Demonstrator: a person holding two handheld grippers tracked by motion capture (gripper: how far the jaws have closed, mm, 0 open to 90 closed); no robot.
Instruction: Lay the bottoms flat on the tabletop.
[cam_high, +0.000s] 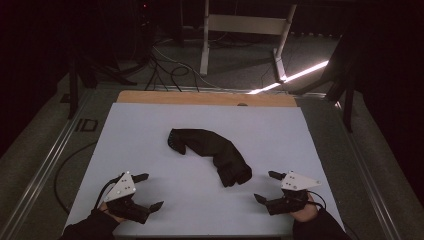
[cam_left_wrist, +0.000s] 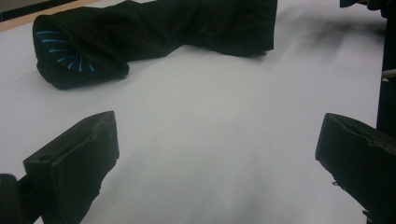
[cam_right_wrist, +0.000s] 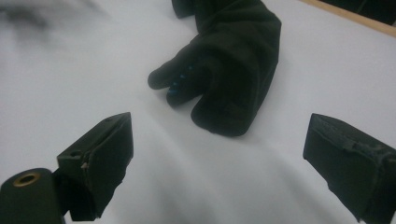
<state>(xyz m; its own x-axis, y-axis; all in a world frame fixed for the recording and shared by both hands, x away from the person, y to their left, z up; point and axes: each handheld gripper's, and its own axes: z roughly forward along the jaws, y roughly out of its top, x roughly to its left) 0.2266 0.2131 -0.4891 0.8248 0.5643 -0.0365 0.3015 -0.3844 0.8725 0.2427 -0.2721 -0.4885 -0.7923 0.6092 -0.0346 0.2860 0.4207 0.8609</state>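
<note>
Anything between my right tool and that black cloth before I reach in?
Nothing: bare white sheet between the open right tool and the black cloth, seen in the right gripper view.

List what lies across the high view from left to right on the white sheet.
Left gripper, open → black garment, lying crumpled mid-sheet → right gripper, open.

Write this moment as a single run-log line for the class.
left claw: open, empty, near table edge | right claw: open, empty | black cloth: crumpled mid-sheet, untouched | white sheet: covers table
</note>
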